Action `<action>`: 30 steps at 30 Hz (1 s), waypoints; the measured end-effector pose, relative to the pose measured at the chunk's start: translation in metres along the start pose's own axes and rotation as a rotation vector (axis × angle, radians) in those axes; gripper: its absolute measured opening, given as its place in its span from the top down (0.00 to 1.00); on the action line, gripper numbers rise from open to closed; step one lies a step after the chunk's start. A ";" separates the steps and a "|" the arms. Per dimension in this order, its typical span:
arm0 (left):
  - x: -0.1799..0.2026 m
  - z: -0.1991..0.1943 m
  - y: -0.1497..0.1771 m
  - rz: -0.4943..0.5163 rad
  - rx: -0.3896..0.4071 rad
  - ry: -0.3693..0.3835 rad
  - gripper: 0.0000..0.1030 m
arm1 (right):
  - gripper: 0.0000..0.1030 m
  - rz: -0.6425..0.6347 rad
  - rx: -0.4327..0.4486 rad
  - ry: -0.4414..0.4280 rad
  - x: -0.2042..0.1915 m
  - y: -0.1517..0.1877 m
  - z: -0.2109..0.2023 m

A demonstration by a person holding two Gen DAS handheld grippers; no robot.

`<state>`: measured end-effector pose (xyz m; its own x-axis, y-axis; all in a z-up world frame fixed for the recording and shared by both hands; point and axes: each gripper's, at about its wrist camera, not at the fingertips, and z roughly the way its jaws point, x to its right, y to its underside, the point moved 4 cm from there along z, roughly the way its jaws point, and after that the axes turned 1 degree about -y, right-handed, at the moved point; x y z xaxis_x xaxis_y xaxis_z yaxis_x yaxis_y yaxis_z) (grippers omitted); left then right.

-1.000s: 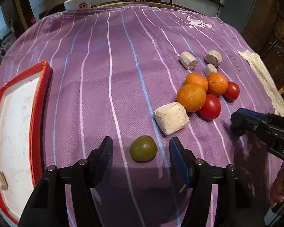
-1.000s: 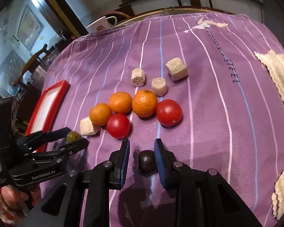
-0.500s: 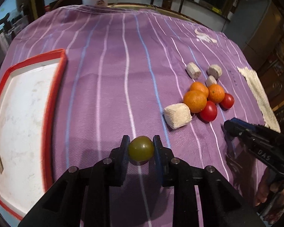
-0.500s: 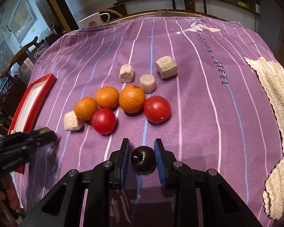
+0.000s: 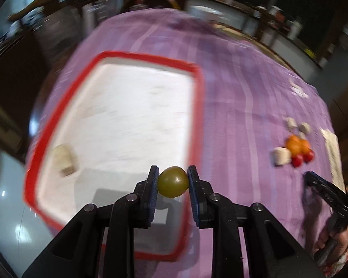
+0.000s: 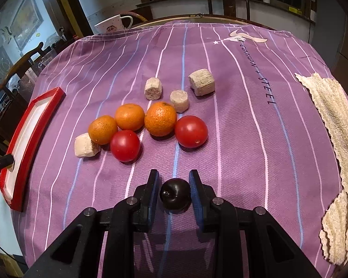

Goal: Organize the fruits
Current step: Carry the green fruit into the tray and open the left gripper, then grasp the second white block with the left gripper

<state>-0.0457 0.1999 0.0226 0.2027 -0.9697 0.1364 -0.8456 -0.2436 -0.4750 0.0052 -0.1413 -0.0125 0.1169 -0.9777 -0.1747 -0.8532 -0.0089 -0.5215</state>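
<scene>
The left gripper (image 5: 173, 181) has its jaws clamped on one small, smooth, olive-green round fruit (image 5: 173, 181), held over the near right part of a rectangular white tray (image 5: 118, 120) with a raised red rim; that view is blurred. One pale, rough, blocky chunk (image 5: 63, 159) lies in the tray's near left part. The right gripper (image 6: 175, 193) has its jaws closed on one glossy black round fruit (image 6: 175, 195), above the purple cloth (image 6: 243, 139) with thin white and blue stripes that covers the surface. Beyond it, in the middle of the cloth, sit three dimpled oranges: one on the left (image 6: 102, 129), one in the middle (image 6: 130, 116) and one on the right (image 6: 160, 118). Just nearer are two shiny red tomatoes, the left (image 6: 125, 145) and the right (image 6: 191, 131). Four pale, porous chunks lie around them: one (image 6: 85, 145) touching the left orange, two short cylinders (image 6: 153, 88) (image 6: 179, 100) farther back, and one squarish block (image 6: 201, 82) at the far right. One coarse cream towel (image 6: 331, 139) runs along the cloth's right edge, and one white mug (image 6: 111, 24) stands at the far left edge.
</scene>
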 end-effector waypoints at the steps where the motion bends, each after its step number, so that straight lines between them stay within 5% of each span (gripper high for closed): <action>1: -0.010 0.001 0.002 -0.026 -0.005 -0.014 0.77 | 0.70 -0.003 0.002 0.004 -0.001 0.000 0.000; 6: -0.041 0.012 0.014 -0.106 -0.035 -0.048 0.77 | 0.70 -0.008 0.008 0.017 -0.002 0.001 0.000; 14: -0.034 0.022 0.026 -0.058 -0.063 -0.108 0.75 | 0.70 -0.006 0.010 0.013 -0.002 0.001 0.000; 18: -0.032 0.009 0.021 -0.056 -0.035 -0.115 0.43 | 0.69 0.000 0.011 -0.012 0.001 0.001 -0.001; 19: -0.031 0.008 0.017 -0.057 -0.024 -0.115 0.42 | 0.69 0.004 0.010 -0.019 0.001 0.000 -0.001; 25: 0.000 -0.011 -0.005 -0.030 0.029 -0.062 0.42 | 0.69 0.019 0.005 -0.038 0.008 0.001 -0.004; 30: 0.064 -0.009 -0.020 0.078 0.042 0.049 0.39 | 0.68 0.018 0.001 -0.054 0.012 0.002 -0.005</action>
<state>-0.0206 0.1429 0.0486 0.1117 -0.9839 0.1396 -0.8364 -0.1690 -0.5214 0.0026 -0.1537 -0.0112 0.1286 -0.9649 -0.2289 -0.8550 0.0091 -0.5185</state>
